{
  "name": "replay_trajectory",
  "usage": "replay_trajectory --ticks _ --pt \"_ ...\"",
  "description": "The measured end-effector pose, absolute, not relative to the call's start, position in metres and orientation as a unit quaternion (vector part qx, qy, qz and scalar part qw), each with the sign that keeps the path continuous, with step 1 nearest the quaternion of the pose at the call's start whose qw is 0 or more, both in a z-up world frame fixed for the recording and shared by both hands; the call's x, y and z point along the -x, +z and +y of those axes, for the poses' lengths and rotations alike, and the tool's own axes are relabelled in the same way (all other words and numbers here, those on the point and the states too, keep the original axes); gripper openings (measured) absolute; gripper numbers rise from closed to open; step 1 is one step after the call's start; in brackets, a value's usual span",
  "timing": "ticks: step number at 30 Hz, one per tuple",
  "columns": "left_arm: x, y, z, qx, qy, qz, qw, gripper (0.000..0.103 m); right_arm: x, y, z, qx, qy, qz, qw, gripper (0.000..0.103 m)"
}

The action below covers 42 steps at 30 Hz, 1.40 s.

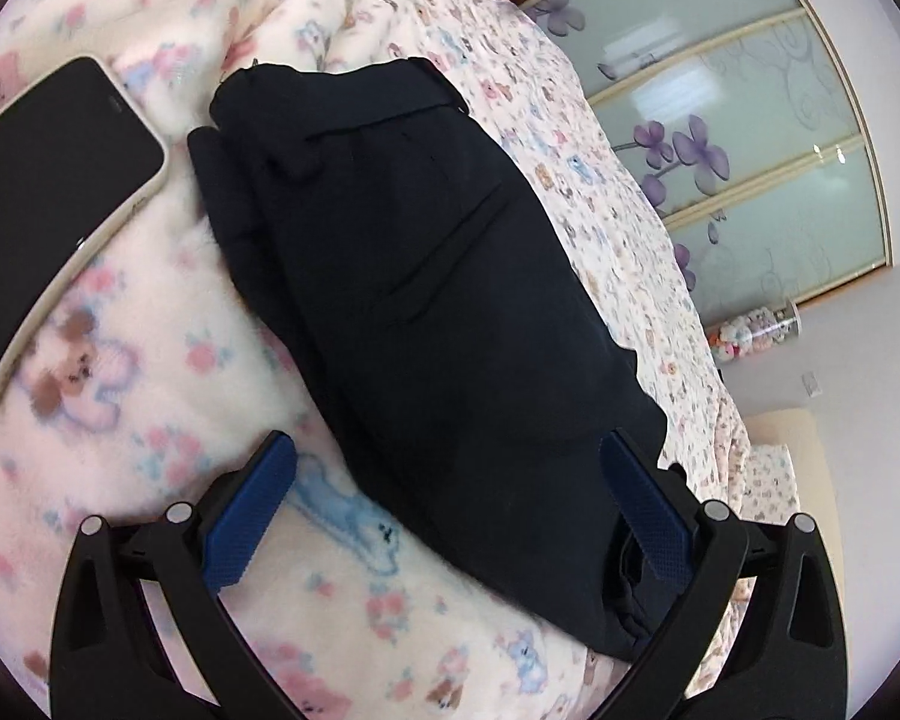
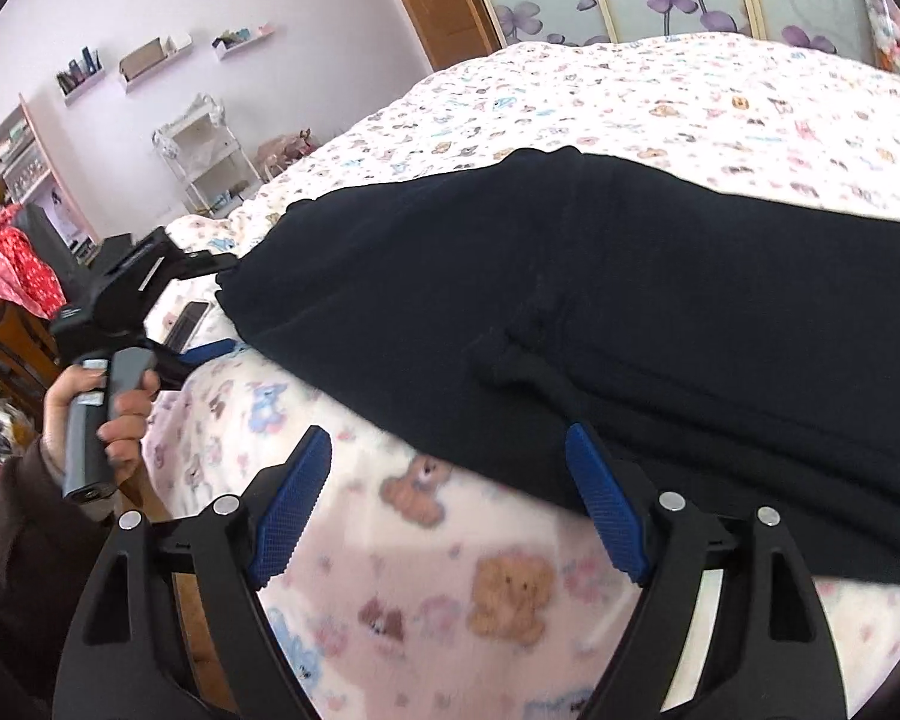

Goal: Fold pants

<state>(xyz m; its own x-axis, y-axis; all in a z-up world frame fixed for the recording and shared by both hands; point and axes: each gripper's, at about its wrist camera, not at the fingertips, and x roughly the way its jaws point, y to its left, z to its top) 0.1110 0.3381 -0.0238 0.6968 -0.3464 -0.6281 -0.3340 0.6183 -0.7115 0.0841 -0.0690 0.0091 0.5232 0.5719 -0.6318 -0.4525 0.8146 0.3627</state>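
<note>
So the black pants (image 1: 426, 276) are laid out on a bed (image 1: 606, 192), partly on a fuzzy pink blanket (image 1: 150, 324) printed with teddy bears and partly on the small-print bedspread beyond it. They're already doubled over into a thick, long bundle, and a slanted pocket seam can be made out on the top layer in the left wrist view.

The left gripper (image 1: 447, 468) is held wide apart, nothing clamped. One blue pad (image 1: 252, 510) sits over bare blanket, while the other (image 1: 648, 510) is right at the near edge of the pants, with fabric lying between the two fingers. Whether that pad is actually touching the cloth can't be told.

The right gripper (image 2: 450, 468) is spread wide as well, nothing gripped. Its one pad (image 2: 291, 510) is over the blanket, and the other (image 2: 609, 510) is at the pants' near hem (image 2: 570, 324).

A phone (image 1: 48, 168) in a pale case is lying face up on the blanket just beside the pants. In the right wrist view the left hand (image 2: 108, 414) is seen wrapped around its gripper's handle at the far end of the pants. A wardrobe (image 1: 768, 138) with purple flower panels is seen behind the bed.
</note>
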Motion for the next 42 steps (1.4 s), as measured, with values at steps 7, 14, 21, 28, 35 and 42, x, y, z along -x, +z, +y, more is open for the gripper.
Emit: replay_trajectory --ticks 7,14,21,28,35,42 --pt "-0.142 -0.013 0.343 0.433 0.018 0.39 0.813 0.101 -0.069 0.008 -0.069 -0.033 0.26 0.366 0.893 0.082" --pt "-0.15 -0.006 0.339 0.421 0.037 0.385 0.82 0.1 -0.063 0.001 -0.075 -0.019 0.246 0.364 0.898 0.083" --pt "-0.148 -0.019 0.355 0.458 0.071 0.382 0.799 0.065 -0.059 0.0 -0.08 -0.021 0.25 0.362 0.898 0.083" --pt "-0.146 -0.017 0.359 0.464 0.093 0.375 0.797 0.033 -0.055 -0.001 -0.088 -0.03 0.254 0.36 0.897 0.083" --pt "-0.153 0.037 0.317 0.348 0.093 0.347 0.866 0.018 -0.047 -0.003 -0.107 -0.049 0.259 0.346 0.9 0.083" --pt "-0.162 0.09 0.248 0.234 0.059 0.307 0.921 0.016 -0.043 0.005 -0.139 -0.085 0.245 0.319 0.911 0.086"
